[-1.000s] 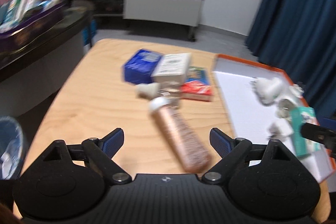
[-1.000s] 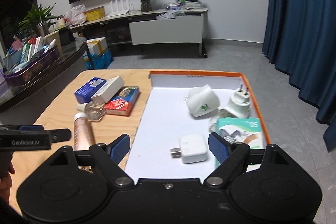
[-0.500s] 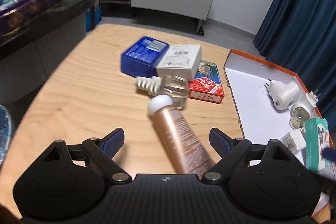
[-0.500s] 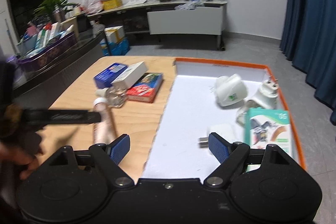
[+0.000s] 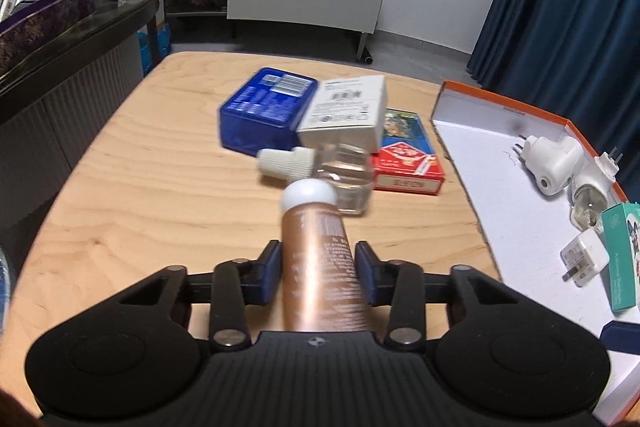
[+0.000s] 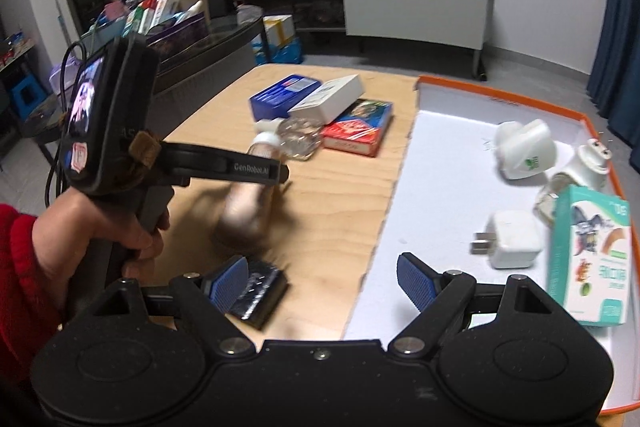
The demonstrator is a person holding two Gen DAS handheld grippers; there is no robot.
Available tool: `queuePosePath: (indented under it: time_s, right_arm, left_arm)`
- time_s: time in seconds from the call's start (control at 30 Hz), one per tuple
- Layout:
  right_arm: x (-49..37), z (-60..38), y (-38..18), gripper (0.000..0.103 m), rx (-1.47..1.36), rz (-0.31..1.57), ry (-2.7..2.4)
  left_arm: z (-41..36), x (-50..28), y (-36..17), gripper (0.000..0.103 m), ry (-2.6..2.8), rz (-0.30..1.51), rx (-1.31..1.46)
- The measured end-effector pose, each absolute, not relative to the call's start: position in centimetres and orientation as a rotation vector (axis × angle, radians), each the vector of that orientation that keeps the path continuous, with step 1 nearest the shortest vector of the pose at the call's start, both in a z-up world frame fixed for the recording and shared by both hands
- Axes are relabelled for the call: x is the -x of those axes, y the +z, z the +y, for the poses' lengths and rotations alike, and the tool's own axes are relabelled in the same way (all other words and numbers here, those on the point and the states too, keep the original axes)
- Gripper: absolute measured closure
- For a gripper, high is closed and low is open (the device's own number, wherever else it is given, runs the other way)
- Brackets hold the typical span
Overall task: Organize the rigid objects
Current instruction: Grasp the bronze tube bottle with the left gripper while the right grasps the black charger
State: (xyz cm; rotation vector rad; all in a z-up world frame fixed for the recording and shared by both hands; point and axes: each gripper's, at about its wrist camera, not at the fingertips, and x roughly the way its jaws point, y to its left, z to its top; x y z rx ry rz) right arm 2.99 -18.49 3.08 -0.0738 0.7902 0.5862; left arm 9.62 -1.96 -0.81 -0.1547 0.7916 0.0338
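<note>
**A:** So how far along was the tidy-up? Orange tray (image 6: 500,95) already had two white plug units (image 6: 524,155), a charger cube (image 6: 512,245) and a teal box (image 6: 590,259) in it.

**B:** Roughly half, I'd guess. The left tongs (image 5: 318,277) were pinching the copper tube (image 5: 320,267), lying on the wood surface (image 5: 140,195). Right tongs (image 6: 320,283) were spread wide, nothing between them.

**A:** And what was left?

**B:** Blue box (image 5: 264,113), white box (image 5: 346,113), red card pack (image 5: 408,167) and clear bottle (image 5: 344,179), all bunched together outside the tray.
</note>
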Motion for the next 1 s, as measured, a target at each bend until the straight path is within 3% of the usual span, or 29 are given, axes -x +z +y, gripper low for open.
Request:
queuePosePath:
  time_s: [0.17,0.3,0.37,0.4,0.47,0.53,0.6,1.0]
  right_arm:
    - [-2.3,-16.3,2.0,0.007,0.074,0.833,0.633]
    - [-2.2,-14.5,1.1,0.007,0.060,0.867,0.638]
    - [-2.3,-13.8,0.6,0.007,0.064,0.883,0.629]
    - [-2.3,-13.5,0.4,0.008,0.072,0.885,0.622]
    - [-2.2,-13.0,-0.2,0.020,0.095,0.886,0.601]
    - [-2.2,-12.7,-0.5,0.050,0.116,0.863,0.573]
    - [-2.3,-12.6,-0.5,0.059,0.131,0.847,0.568]
    - [-2.8,-14.9,1.8,0.060,0.081,0.757,0.501]
  left_arm:
    - [-0.3,-9.2,-1.1,0.063,0.028,0.775,0.199]
    - [-1.0,-9.9,-1.2,0.053,0.055,0.762,0.136]
    - [-1.1,-10.2,-1.4,0.054,0.050,0.746,0.110]
    - [-1.3,-10.4,-1.4,0.064,0.049,0.741,0.100]
    - [-1.0,-10.5,-1.4,0.066,0.035,0.737,0.122]
    - [-0.7,-10.3,-1.5,0.067,0.032,0.732,0.136]
    - [-0.3,-9.8,-1.4,0.067,0.028,0.728,0.161]
    - [0.7,-6.5,2.1,0.067,0.001,0.630,0.242]
